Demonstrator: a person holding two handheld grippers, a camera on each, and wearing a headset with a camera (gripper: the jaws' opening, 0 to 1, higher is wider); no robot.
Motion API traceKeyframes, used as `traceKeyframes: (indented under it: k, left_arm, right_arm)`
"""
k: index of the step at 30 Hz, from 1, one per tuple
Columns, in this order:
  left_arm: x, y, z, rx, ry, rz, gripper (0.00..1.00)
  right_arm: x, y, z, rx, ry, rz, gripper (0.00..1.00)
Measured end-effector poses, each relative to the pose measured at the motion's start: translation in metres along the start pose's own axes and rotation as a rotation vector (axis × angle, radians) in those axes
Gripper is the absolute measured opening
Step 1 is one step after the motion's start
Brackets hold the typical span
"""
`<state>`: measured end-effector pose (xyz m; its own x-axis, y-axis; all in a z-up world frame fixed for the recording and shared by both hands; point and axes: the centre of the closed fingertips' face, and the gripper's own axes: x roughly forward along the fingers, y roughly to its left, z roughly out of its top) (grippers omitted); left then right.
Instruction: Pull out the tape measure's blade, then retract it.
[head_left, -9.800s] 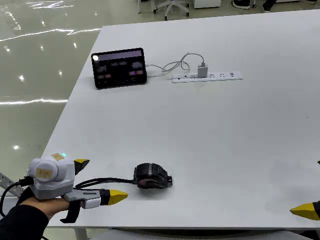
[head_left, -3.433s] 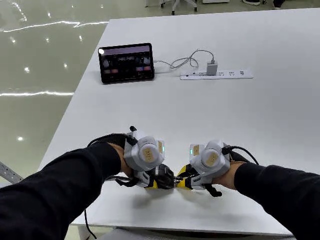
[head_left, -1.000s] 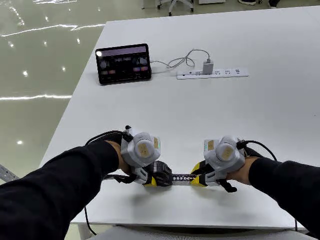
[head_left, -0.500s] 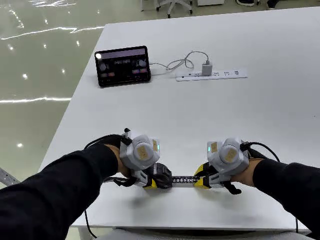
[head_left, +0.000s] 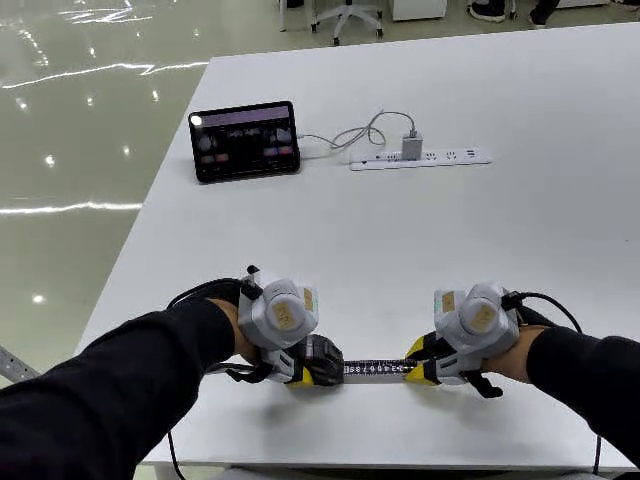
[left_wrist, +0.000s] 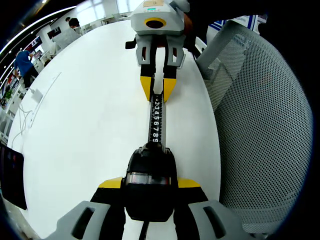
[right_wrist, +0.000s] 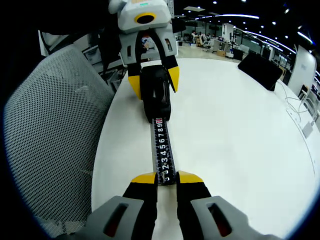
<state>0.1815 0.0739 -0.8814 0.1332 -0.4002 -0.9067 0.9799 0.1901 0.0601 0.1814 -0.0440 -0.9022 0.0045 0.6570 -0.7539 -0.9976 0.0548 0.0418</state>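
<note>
So at this point the left gripper (left_wrist: 150, 182) was clamped around the chunky black tape measure (head_left: 318, 360), one yellow-tipped jaw on each side of the case, which sat on the white table (head_left: 450, 230) close to the near edge. The right gripper (right_wrist: 167, 177) was pinched shut on the far end of the narrow numbered blade (right_wrist: 162, 150), right at the low numbers. A short stretch of blade was out, running flat and straight along the table between the two grippers, digits up to about 9 readable before it went into the case. The two grippers faced each other along the line of the blade, near each other but apart. Further back on the table there was a dark tablet (head_left: 245, 140) propped up with its screen lit, and beside it a white power strip (head_left: 420, 158) with a white charger (head_left: 411, 148) plugged in and a pale cable (head_left: 350, 130) looping over to the tablet. Both gripper views caught a grey mesh chair back (left_wrist: 260, 125) just off the table's edge.
</note>
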Motion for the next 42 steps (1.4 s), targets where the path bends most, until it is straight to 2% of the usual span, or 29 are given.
traceKeyframes:
  k: [13, 25, 42]
  left_arm:
    - [0.0, 0.0, 0.0, -0.01, -0.002, 0.002, 0.33]
    - [0.0, 0.0, 0.001, -0.011, -0.009, 0.005, 0.33]
    - [0.001, 0.001, 0.001, -0.013, -0.008, 0.005, 0.33]
  right_arm:
    - [-0.003, -0.001, -0.004, 0.001, 0.004, -0.005, 0.09]
    - [-0.009, -0.002, -0.012, 0.003, 0.023, -0.006, 0.09]
    - [-0.019, -0.003, -0.023, 0.028, 0.021, -0.016, 0.09]
